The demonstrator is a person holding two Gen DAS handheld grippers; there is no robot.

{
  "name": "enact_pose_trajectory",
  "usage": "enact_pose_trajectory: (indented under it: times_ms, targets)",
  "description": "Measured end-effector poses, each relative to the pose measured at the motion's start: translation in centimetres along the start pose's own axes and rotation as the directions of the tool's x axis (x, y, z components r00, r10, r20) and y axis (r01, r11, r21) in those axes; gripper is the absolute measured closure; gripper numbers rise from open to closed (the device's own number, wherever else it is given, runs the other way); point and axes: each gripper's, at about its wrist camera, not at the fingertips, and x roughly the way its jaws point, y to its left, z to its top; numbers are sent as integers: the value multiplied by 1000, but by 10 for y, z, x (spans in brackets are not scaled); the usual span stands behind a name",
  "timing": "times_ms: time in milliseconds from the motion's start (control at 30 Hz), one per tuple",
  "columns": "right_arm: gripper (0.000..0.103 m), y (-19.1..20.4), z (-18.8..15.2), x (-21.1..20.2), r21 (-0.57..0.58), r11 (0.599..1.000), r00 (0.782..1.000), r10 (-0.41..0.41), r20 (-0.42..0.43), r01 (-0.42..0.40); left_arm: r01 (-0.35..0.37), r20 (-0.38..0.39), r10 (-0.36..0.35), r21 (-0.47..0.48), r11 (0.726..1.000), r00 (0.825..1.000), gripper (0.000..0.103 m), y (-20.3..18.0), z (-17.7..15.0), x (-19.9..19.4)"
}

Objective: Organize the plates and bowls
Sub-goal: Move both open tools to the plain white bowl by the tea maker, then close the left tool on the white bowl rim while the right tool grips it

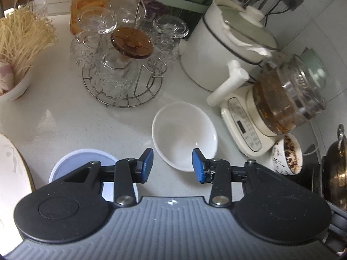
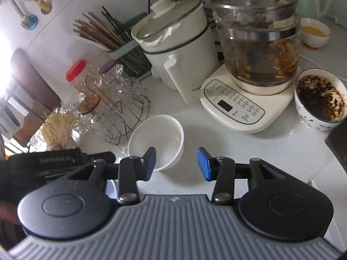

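Note:
An empty white bowl [image 1: 184, 135] stands on the white counter; it also shows in the right wrist view [image 2: 157, 139]. My left gripper [image 1: 172, 165] is open and empty, its blue pads just at the bowl's near rim. My right gripper [image 2: 176, 163] is open and empty, its left finger over the bowl's near edge. A pale blue plate or lid [image 1: 71, 162] lies under my left gripper's left side. A white plate edge [image 1: 13, 169] shows at far left. The left gripper's body [image 2: 58, 162] shows at left in the right wrist view.
A wire rack of glass cups [image 1: 121, 65] stands behind the bowl. A white pot [image 1: 225, 47], a glass kettle on its base [image 1: 282, 99] and a cup of tea leaves [image 1: 288, 153] stand to the right. A bowl of noodles [image 1: 19, 49] is at left. A wok [image 1: 334, 173] is at right.

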Motion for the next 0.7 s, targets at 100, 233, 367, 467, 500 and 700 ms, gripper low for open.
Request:
enact_pose_trajectory:
  times_ms: [100,233,367,467,500,700]
  targets:
    - [57,-1,6,10,3,1000,999,18,-28,-18,12,-15,-13,-45,999,1000,58,9,8,12]
    - [58,-3,18,21,-26,999,999,29,-27,-30,-4,-21,3,-59,998,1000,58,15,18,28]
    - [58,-10,28,42,2,999,996,49,-81,-49,-16,-38,14,-76,997,999,59,17,22,42]
    - [58,-14,33,56,22,998,991,63,-116,-61,-27,-43,24,-75,997,999,60,17,27,51]
    - [59,-15,34,61,28,997,990,69,-126,-66,-31,-46,27,-75,997,999,60,17,28,54]
    - [64,-20,37,83,34,998,984,59,-165,-54,-53,-65,49,-63,997,997,60,16,33,72]
